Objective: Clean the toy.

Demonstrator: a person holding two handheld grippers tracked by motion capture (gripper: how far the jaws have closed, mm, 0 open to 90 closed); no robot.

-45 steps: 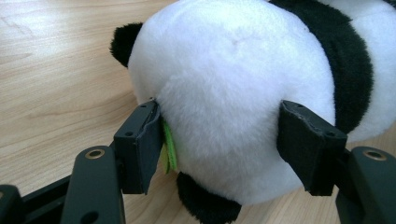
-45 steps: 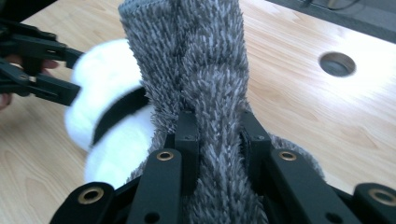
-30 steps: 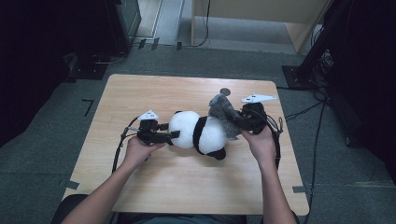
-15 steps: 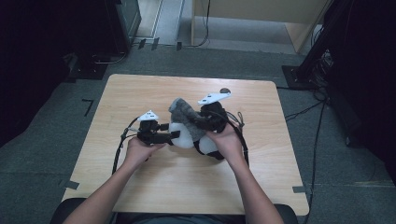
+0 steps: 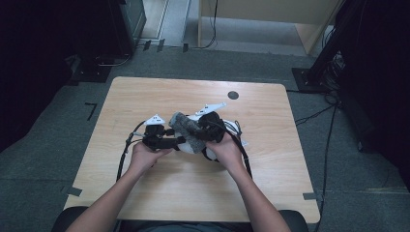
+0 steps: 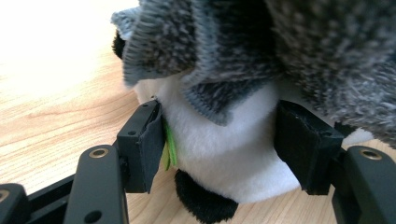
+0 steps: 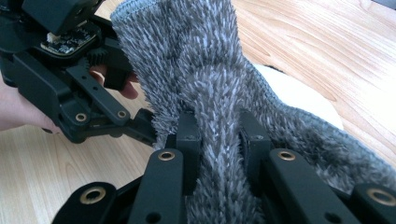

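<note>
A black-and-white panda plush (image 6: 224, 154) lies on the wooden table (image 5: 145, 96). My left gripper (image 6: 222, 149) is shut on its white body, one pad pressing each flank. A grey fuzzy cloth (image 7: 205, 70) hangs over the top of the panda, and my right gripper (image 7: 219, 135) is shut on a fold of it. In the high view the left gripper (image 5: 176, 141) and the right gripper (image 5: 196, 130) meet at mid-table. There the grey cloth (image 5: 186, 128) hides most of the plush.
A small dark round mark (image 5: 233, 95) sits near the table's far edge. Black cables (image 5: 126, 150) trail from both grippers across the tabletop. Dark equipment (image 5: 125, 24) and a stand (image 5: 329, 63) are on the floor beyond the table.
My right gripper has carried the grey cloth leftward and down, from beside the panda to over it. The left gripper has kept still on the plush.
</note>
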